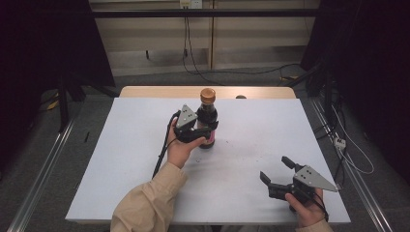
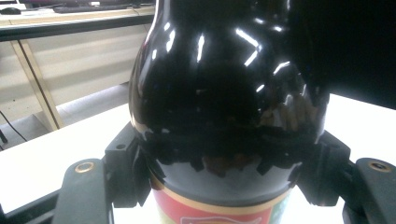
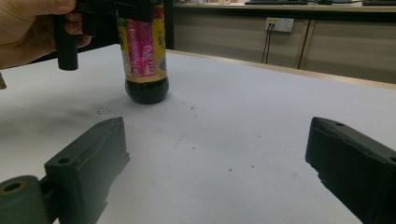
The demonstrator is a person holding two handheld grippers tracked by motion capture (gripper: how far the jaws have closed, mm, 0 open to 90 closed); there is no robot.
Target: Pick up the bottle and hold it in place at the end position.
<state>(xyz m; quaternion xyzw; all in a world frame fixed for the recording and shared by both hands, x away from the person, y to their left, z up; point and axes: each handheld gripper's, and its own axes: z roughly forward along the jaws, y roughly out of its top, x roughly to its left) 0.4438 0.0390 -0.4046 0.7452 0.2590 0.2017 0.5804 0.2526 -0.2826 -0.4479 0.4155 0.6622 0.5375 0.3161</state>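
Note:
A dark sauce bottle (image 1: 207, 114) with a brown cap (image 1: 208, 94) and a red and pink label stands upright at the middle of the white table (image 1: 125, 159). My left gripper (image 1: 207, 130) is shut on its body just above the label, one jaw on each side. Seen up close in the left gripper view, the glossy bottle (image 2: 224, 93) sits squeezed between the left gripper's (image 2: 224, 175) two jaws. In the right gripper view the bottle's (image 3: 142, 56) base seems to rest on the table. My right gripper (image 1: 274, 169) hovers open near the front right, its jaws wide apart with nothing between them (image 3: 219, 154).
The table's wooden far edge (image 1: 159, 91) has a small dark object (image 1: 240, 96) on it. A black cable (image 1: 162, 152) trails from the left gripper across the table. Metal rails (image 1: 43, 164) run along both sides on the floor.

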